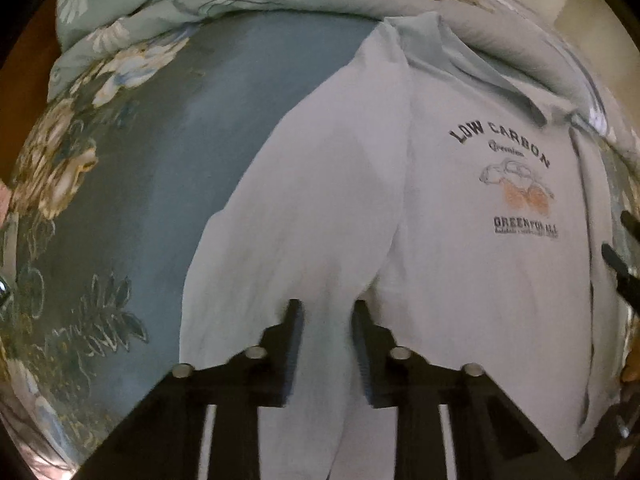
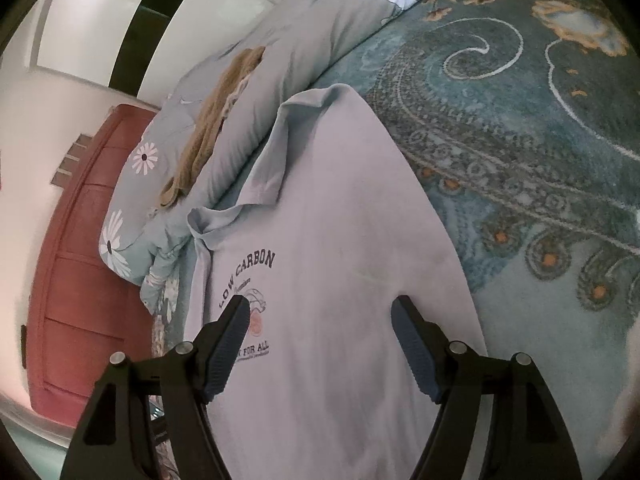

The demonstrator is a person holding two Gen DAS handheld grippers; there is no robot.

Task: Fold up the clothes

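A pale lilac polo shirt (image 1: pixel 460 264) with "LOW CARBON" print lies front up on a blue patterned bedspread (image 1: pixel 168 184). It also shows in the right wrist view (image 2: pixel 340 280). One side is folded over the front. My left gripper (image 1: pixel 326 312) is shut on a fold of the shirt's fabric, which runs between its fingers (image 1: pixel 294 332). My right gripper (image 2: pixel 320 312) is open and empty, hovering over the shirt's front near the print. Its fingertips (image 1: pixel 616 256) show at the right edge of the left wrist view.
A bunched grey-green floral quilt (image 1: pixel 192 4) lies along the head of the bed, with a tan garment (image 2: pixel 216 120) on it. A red wooden cabinet (image 2: pixel 80 260) stands beside the bed. The bedspread (image 2: pixel 540 160) stretches beyond the shirt.
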